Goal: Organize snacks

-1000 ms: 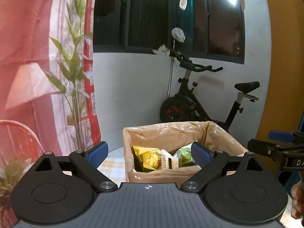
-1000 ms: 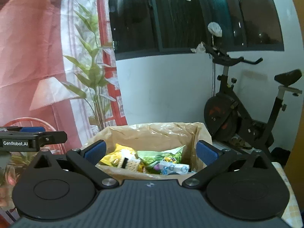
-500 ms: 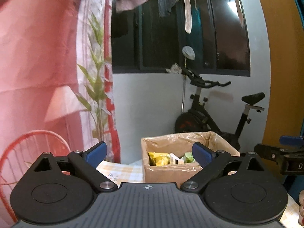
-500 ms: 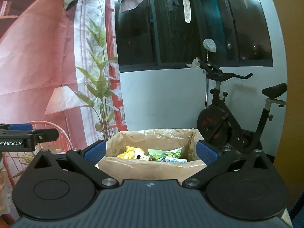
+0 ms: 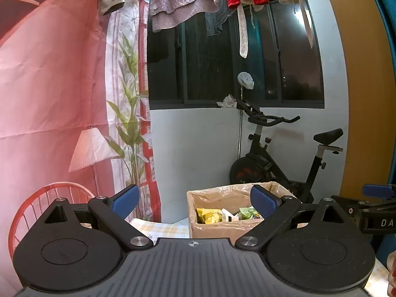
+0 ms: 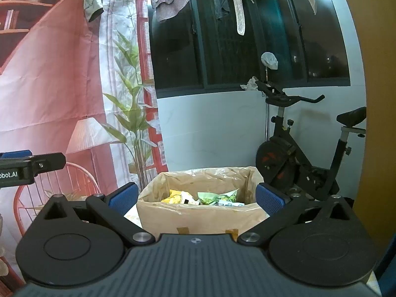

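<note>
At the far left a printed backdrop (image 5: pixel 49 99) with a lamp and a red chair is seen, and beside it a leafy plant print (image 5: pixel 128 128). The left tool (image 5: pixel 195 201) is held spread wide, with nothing between its blue pads (image 5: pixel 125 199). Ahead of it, on a checked worktop (image 5: pixel 158 229), a cardboard box (image 6: pixel 198 219) lined with plastic is set; the snacks (image 6: pixel 205 198), yellow and green packets among them, are lying inside it. The right tool (image 6: pixel 196 199) is likewise spread and empty, with the box framed between its fingers. An exercise bike (image 5: pixel 279 158) stands behind, to the right.

Both tools appear to be held back from the box, so a reach toward it seems to be in hand. For the next move, one tool would need to be lowered over the rim and closed on a single packet, the crinkled liner being avoided.
</note>
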`<state>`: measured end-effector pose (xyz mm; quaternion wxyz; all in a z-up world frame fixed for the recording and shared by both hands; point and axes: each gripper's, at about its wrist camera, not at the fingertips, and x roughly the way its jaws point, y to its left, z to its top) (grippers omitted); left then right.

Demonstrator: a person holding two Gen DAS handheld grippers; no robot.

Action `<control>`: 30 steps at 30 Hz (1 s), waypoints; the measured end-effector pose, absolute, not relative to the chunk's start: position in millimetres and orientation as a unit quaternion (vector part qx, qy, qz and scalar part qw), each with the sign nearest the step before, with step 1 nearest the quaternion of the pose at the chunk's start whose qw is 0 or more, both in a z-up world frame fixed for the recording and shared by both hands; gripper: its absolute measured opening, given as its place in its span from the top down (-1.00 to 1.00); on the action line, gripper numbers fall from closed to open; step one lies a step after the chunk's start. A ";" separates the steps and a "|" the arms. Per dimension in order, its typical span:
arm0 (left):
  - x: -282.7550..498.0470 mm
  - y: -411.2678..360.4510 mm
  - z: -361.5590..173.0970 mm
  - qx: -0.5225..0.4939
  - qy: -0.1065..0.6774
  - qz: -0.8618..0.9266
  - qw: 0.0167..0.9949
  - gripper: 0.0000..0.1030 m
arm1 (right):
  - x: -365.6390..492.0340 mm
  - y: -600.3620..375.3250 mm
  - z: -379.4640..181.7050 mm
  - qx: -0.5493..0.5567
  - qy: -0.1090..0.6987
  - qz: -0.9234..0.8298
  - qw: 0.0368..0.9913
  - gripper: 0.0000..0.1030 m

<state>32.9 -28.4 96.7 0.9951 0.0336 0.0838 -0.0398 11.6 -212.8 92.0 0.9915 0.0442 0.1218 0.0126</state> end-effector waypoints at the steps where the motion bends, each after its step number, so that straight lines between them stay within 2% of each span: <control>1: 32.4 -28.7 96.4 0.034 0.084 -0.039 0.995 -0.89 | 10.5 -213.3 92.0 0.044 0.121 0.012 0.992 -1.00; 30: 39.0 -20.9 89.3 0.015 0.106 -0.040 0.993 -0.89 | 9.8 -213.1 91.7 0.043 0.125 0.013 0.991 -1.00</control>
